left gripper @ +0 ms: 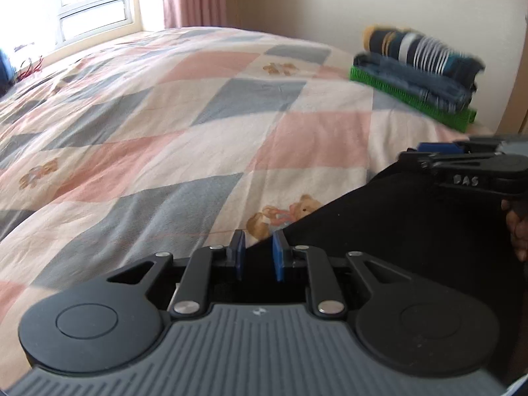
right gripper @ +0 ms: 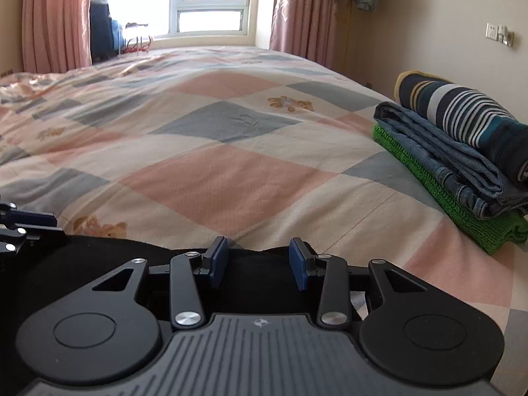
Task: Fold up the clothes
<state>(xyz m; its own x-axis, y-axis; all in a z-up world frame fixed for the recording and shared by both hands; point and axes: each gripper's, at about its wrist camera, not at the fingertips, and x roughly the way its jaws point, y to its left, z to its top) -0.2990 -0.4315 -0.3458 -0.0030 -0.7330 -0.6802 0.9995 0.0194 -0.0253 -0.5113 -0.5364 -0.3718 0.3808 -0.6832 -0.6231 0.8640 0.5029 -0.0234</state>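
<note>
A black garment (left gripper: 396,231) lies on the checked quilt (left gripper: 198,115) at the near edge of the bed; it also shows in the right wrist view (right gripper: 99,257). My left gripper (left gripper: 258,250) is open, its blue pads at the garment's left edge with nothing between them. My right gripper (right gripper: 259,260) is open over the garment's far edge, empty. The right gripper shows in the left wrist view (left gripper: 439,155) at the right; the left gripper shows in the right wrist view (right gripper: 29,221) at the left.
A stack of folded clothes (right gripper: 462,151) sits at the bed's right side: a striped piece on jeans on a green knit. It also shows in the left wrist view (left gripper: 419,72). Pink curtains (right gripper: 297,10) and a window (right gripper: 211,0) are beyond the bed.
</note>
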